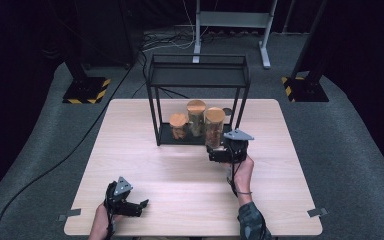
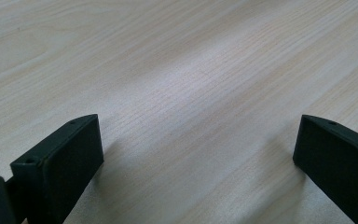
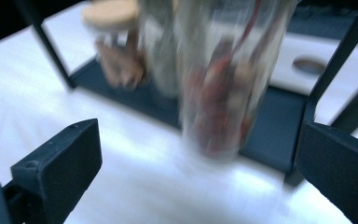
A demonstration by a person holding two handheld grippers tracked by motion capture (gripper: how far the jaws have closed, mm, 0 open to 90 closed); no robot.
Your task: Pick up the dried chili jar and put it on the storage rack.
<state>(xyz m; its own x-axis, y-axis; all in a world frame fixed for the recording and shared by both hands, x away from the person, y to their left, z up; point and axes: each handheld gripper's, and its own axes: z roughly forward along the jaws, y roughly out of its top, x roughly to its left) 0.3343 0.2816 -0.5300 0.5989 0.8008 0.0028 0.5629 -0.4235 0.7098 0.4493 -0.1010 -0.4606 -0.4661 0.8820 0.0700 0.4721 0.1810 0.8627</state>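
We see the right gripper (image 1: 219,148) at the front edge of the black metal rack (image 1: 198,75), its jaws spread wide with nothing pressed between them. The nearest glass jar (image 3: 223,84), cork-lidded and filled with reddish-brown pieces, stands upright on the rack's bottom shelf (image 3: 270,126) at its front right, just ahead of the open jaws and apart from both pads. Two more cork-lidded jars stand beside it: a taller one (image 1: 196,117) behind and a short one (image 1: 178,126) to the left. The left gripper (image 1: 139,206) rests low over the wooden table (image 1: 145,155) near its front edge, jaws wide and empty, well apart from the rack
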